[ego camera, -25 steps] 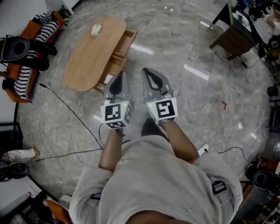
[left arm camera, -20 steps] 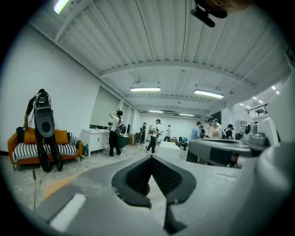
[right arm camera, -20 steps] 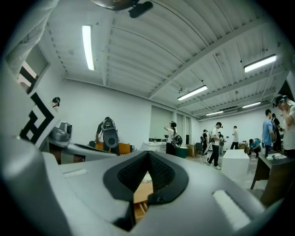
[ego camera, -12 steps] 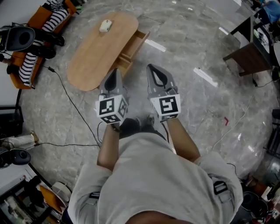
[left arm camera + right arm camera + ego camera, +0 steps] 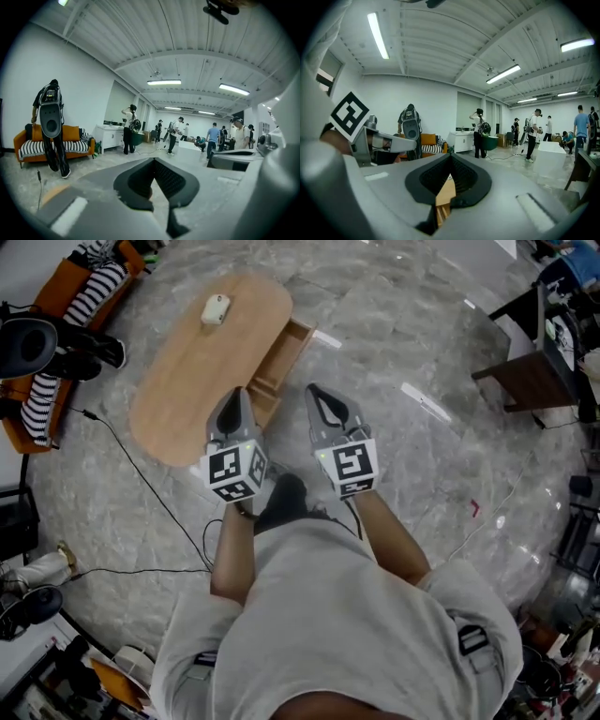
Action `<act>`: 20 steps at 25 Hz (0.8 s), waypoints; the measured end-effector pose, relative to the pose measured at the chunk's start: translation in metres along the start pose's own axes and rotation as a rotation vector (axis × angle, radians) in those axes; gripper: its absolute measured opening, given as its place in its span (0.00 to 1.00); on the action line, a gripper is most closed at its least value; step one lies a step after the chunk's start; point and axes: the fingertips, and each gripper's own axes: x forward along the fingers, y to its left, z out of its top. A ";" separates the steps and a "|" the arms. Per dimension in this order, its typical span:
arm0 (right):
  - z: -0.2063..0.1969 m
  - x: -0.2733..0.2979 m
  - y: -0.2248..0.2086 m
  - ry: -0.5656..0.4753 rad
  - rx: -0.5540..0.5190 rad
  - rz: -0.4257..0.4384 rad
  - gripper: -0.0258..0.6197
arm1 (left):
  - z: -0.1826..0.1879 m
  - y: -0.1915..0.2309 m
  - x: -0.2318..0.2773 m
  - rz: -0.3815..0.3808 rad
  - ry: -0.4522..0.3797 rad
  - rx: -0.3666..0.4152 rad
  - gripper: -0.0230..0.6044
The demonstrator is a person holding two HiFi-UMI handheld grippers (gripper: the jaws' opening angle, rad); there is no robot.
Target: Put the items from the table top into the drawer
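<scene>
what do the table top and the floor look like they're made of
Table top: probably wood or wood-look laminate, matte; even light brown, little glare.
Floor: probably polished stone or marble-look tile; grey veining, lights mirrored as bright streaks.

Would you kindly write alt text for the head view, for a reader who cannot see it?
Seen from above, a person holds the left gripper and right gripper side by side, both shut and empty, pointing towards an oval wooden table. Its drawer stands open, and a small white item lies on the table's far end.
</scene>
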 end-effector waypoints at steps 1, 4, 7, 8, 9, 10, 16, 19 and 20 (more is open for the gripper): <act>0.005 0.017 -0.004 0.002 -0.007 0.002 0.05 | 0.005 0.009 0.017 -0.003 0.003 -0.004 0.07; 0.022 0.062 -0.017 -0.004 -0.020 -0.008 0.05 | 0.020 0.028 0.061 -0.027 0.014 -0.001 0.07; 0.030 0.108 -0.029 -0.004 -0.010 -0.029 0.05 | 0.036 0.045 0.100 -0.038 0.013 -0.007 0.07; 0.030 0.121 -0.029 0.002 -0.008 -0.029 0.05 | 0.040 0.051 0.110 -0.040 0.009 -0.016 0.07; 0.030 0.132 -0.026 0.009 -0.009 -0.022 0.05 | 0.043 0.055 0.117 -0.041 0.006 -0.023 0.07; 0.031 0.140 -0.022 0.014 -0.013 -0.010 0.05 | 0.044 0.060 0.121 -0.044 0.005 -0.027 0.07; 0.028 0.190 -0.028 0.025 -0.016 0.045 0.05 | 0.023 0.081 0.154 -0.014 0.045 -0.054 0.07; 0.009 0.220 -0.038 0.058 0.008 0.081 0.05 | 0.002 0.095 0.175 0.024 0.097 -0.066 0.07; 0.001 0.232 -0.039 0.070 0.016 0.100 0.05 | -0.004 0.102 0.183 0.042 0.113 -0.067 0.07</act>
